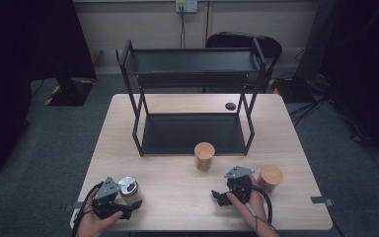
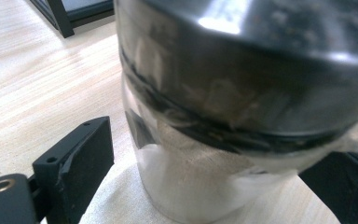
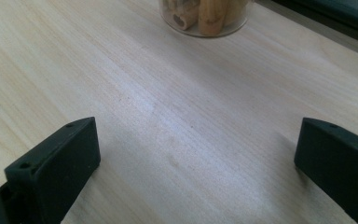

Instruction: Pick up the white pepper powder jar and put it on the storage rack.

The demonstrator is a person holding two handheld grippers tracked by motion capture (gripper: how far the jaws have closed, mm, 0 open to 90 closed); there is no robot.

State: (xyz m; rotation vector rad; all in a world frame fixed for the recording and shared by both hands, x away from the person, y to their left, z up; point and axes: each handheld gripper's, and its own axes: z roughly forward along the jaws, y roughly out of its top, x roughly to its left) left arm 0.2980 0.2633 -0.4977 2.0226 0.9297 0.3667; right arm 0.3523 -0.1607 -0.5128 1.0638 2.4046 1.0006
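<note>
1. Near the front left corner of the table [image 1: 187,197], a glass jar [image 1: 128,189] with a shiny metal lid stands upright, close to the front edge.
2. Seen from the left gripper view, the jar [image 2: 200,186] sits between the two jaws; the left jaw stands apart from the glass with a gap showing, while the right jaw's contact is hidden behind the jar's bulge. The lid is blurred and cut off at the frame top.
3. From the high view, the left gripper [image 1: 123,210] lies against the jar's near side, its jaws wide and not seen pressing.
4. The right gripper [image 1: 222,196] rests on bare wood, jaws wide apart with nothing between them.
5. A wooden-lidded jar [image 1: 270,177] stands just beside the right gripper; another [image 1: 204,156] stands before the rack, its base cut off in the right gripper view [image 3: 204,18].
6. A black two-tier rack [image 1: 192,98] occupies the table's far half; open wood lies between the two grippers.
7. A small dark disc [image 1: 230,105] lies by the rack's right legs.
</note>
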